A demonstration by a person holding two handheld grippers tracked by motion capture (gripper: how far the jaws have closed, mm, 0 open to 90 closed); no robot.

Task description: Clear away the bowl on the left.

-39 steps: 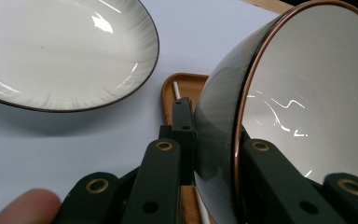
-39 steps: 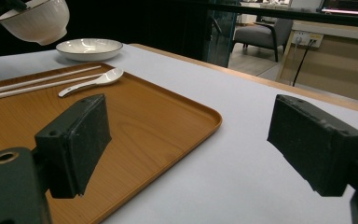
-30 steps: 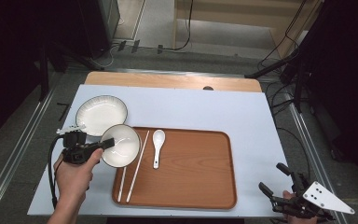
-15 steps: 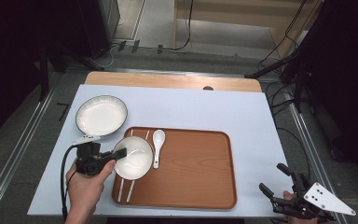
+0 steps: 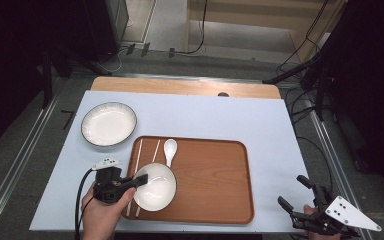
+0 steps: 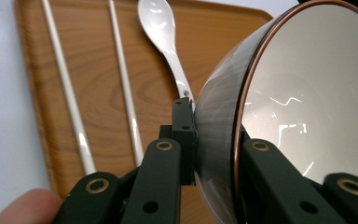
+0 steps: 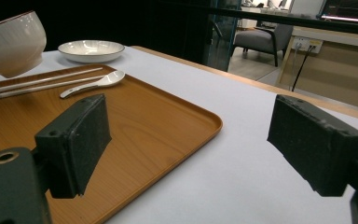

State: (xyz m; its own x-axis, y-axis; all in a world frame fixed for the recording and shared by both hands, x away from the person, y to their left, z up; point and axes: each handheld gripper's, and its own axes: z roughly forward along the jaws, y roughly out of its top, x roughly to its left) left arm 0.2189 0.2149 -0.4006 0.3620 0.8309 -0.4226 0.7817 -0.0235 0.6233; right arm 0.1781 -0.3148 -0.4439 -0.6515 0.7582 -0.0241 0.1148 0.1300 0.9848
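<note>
Right hand-held gripper [image 5: 300, 202]: sits idle off the worktop's [image 5: 260, 125] 5 o'clock corner, jaws spread wide, nothing between them.
Left hand-held gripper [image 5: 139, 180]: pinching the bowl's [image 5: 156, 186] rim at its 9 o'clock side, one jaw inside the wall and one outside, clamped tight.
Bowl: over the tray's [image 5: 215, 175] 8 o'clock corner. From the left gripper view it's tipped and looks lifted rather than set down, so I'd say placing isn't finished.
Chopsticks [image 5: 139, 155]: already on the tray, along its 9 o'clock edge, near ends tucked under the bowl.
Spoon [image 5: 169, 149]: on the tray too, just past the bowl at 12 o'clock.
Plate [image 5: 108, 123]: out on the worktop at 10 o'clock, off the tray. Probably next after the bowl goes down.
</note>
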